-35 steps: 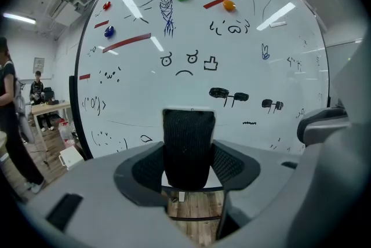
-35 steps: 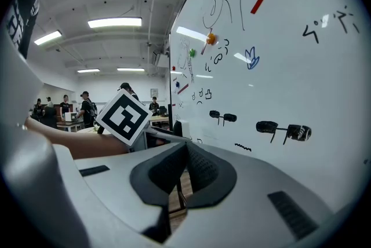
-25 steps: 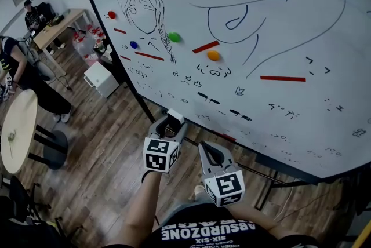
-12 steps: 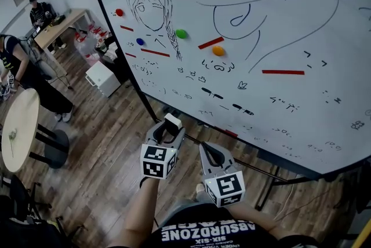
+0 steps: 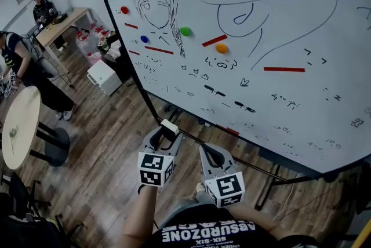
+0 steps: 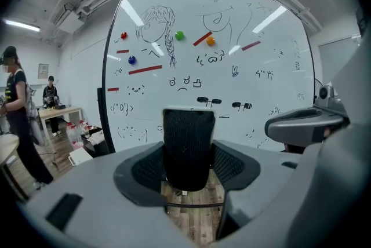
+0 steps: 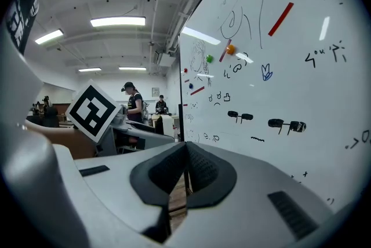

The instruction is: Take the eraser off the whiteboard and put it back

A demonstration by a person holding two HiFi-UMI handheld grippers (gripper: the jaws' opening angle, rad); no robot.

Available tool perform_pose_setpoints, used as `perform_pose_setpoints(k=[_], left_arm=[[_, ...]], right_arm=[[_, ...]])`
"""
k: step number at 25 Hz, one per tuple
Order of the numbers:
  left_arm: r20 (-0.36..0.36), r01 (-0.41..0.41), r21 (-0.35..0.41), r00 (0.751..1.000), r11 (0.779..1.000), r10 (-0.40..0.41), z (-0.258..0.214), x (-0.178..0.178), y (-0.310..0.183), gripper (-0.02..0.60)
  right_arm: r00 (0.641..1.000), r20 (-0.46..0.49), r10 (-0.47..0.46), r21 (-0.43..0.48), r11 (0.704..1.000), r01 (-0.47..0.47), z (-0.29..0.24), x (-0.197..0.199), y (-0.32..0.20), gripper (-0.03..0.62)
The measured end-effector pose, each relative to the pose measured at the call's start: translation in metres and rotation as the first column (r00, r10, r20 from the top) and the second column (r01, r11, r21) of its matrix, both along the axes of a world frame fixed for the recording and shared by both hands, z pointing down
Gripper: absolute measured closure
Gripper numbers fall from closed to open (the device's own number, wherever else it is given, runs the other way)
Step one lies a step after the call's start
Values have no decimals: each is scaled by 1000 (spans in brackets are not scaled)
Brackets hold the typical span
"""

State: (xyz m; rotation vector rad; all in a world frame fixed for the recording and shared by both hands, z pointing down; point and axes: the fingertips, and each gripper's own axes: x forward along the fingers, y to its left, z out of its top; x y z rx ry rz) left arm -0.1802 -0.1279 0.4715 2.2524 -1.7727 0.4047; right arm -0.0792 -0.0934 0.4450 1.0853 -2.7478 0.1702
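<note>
Gripped a black-felt, white-backed rectangular eraser upright between the jaws of the left gripper, off the board. Held the right gripper just beside it on the right, jaws pressed together on nothing. Faced, ahead of both grippers, a large whiteboard with black doodles, red magnetic strips and a green round magnet.
</note>
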Motion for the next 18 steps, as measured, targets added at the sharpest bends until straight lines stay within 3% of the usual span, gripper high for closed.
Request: perform_pose_setpoints(k=[18], left_arm=[[-77, 32, 7, 997, 999, -31, -1, 7, 44, 336]], right_arm=[[1000, -13, -28, 2, 1000, 28, 0, 5, 19, 595]])
